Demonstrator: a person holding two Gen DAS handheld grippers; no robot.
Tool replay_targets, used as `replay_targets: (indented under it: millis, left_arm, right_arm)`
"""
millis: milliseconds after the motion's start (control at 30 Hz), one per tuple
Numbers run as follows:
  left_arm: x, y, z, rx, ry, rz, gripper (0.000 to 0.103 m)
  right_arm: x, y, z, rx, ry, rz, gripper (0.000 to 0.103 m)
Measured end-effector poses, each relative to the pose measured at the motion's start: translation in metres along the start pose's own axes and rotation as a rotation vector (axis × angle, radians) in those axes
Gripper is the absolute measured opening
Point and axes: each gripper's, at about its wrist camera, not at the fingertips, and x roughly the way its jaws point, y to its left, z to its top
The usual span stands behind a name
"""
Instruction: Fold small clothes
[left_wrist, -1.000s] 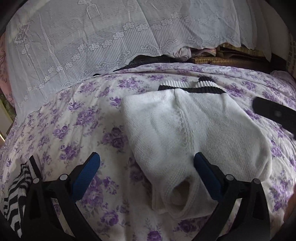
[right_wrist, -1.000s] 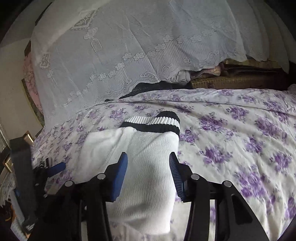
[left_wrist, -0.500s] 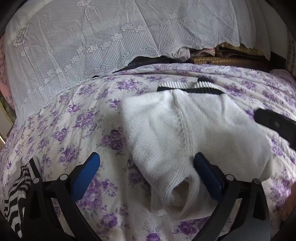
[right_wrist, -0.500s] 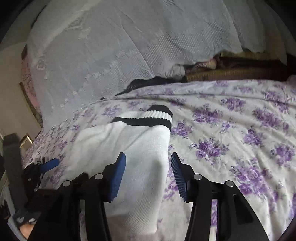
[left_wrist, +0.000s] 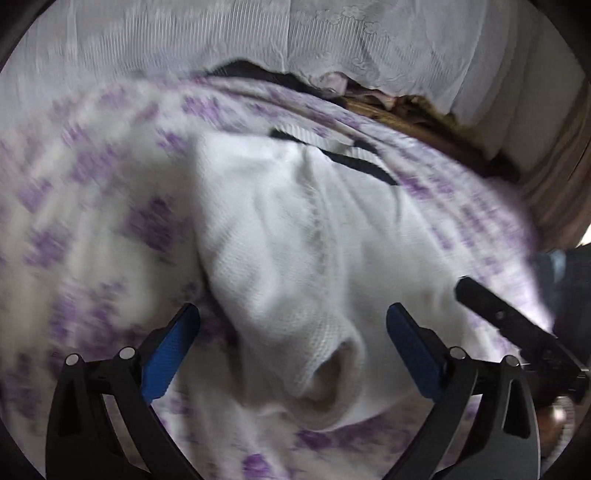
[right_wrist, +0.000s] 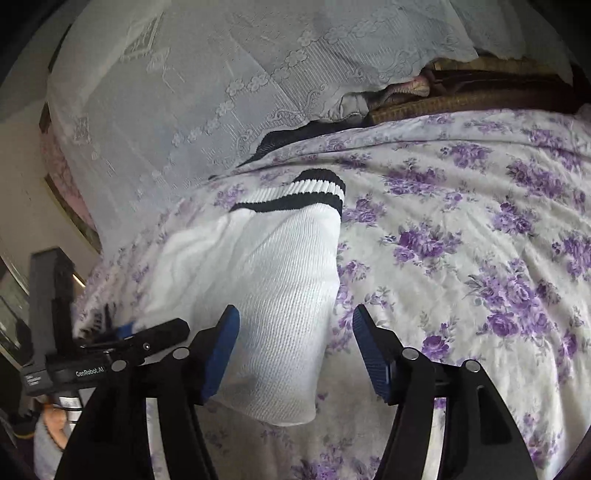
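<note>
The white socks (right_wrist: 266, 295), cuffs ringed with black stripes (right_wrist: 295, 195) at twelve o'clock, lie on the purple-flowered bedspread (right_wrist: 480, 258). The right gripper (right_wrist: 291, 343) is opening, pads clear of the toe between them. The left gripper (left_wrist: 291, 343), at nine o'clock, stands released astride the heel end.

White socks (left_wrist: 295, 236) lie on the purple-flowered bedspread (left_wrist: 92, 229), their rolled end between the left gripper (left_wrist: 291, 332)'s wide-apart blue fingers (left_wrist: 168, 354), touching neither; beyond them, black-striped cuffs (left_wrist: 354, 158).
</note>
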Motion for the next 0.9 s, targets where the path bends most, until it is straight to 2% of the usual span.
replay_targets:
  millis: [233, 400, 567, 667, 700, 733, 800, 900]
  left_arm:
    - [0.021, 0.006, 0.011, -0.081, 0.070, -0.215, 0.099]
    - [0.041, 0.009, 0.022, -0.106, 0.119, -0.272, 0.099]
    - [0.056, 0.003, 0.029, -0.085, 0.142, -0.281, 0.099]
    - [0.057, 0.003, 0.032, -0.100, 0.123, -0.296, 0.098]
    - [0.056, 0.003, 0.031, -0.100, 0.116, -0.295, 0.098]
    - [0.055, 0.000, 0.031, -0.091, 0.106, -0.282, 0.096]
    - [0.052, -0.005, 0.029, -0.064, 0.090, -0.248, 0.082]
    - [0.044, -0.014, 0.028, -0.024, 0.048, -0.215, 0.070]
  right_arm:
    - [0.025, -0.034, 0.009, 0.227, 0.111, 0.186, 0.069]
    - [0.048, -0.040, 0.022, 0.277, 0.152, 0.243, 0.069]
    - [0.077, -0.035, 0.037, 0.227, 0.188, 0.227, 0.069]
    - [0.085, -0.028, 0.037, 0.169, 0.172, 0.200, 0.069]
    - [0.087, -0.026, 0.037, 0.157, 0.160, 0.191, 0.066]
    - [0.085, -0.025, 0.035, 0.147, 0.140, 0.196, 0.059]
    - [0.082, -0.023, 0.035, 0.124, 0.113, 0.193, 0.051]
    - [0.073, -0.016, 0.035, 0.073, 0.072, 0.170, 0.048]
